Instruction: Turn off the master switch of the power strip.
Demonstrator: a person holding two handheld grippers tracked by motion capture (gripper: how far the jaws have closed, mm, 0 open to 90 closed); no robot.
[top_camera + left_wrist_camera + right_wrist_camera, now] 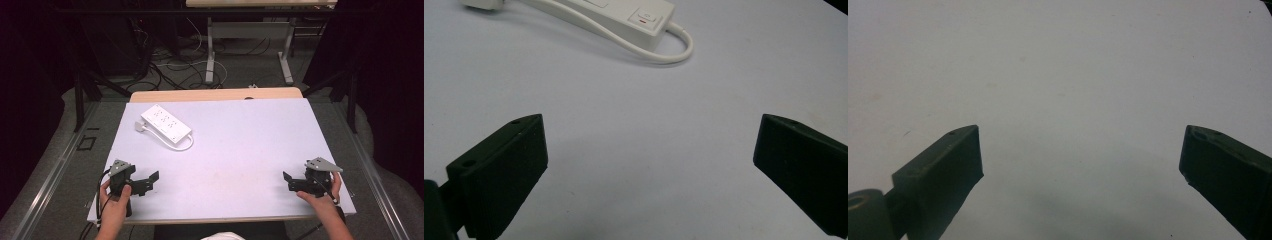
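Left gripper (147, 181) sits at the near left corner of the table (250, 145), jaws spread wide, nothing between them, held by the person's left hand (114, 200). Right gripper (289, 181) at the near right corner, jaws also wide and empty, in the right hand (325, 192). Both point inward. White power strip (166, 124) lies flat on the far left of the table, its cord (186, 146) looped beside it, well apart from both grippers.

A lab or recording setup is suggested: a white-covered table (240, 150) is ringed by dark curtains (30, 75), a black metal frame (79, 100), and loose floor cables (170, 70).
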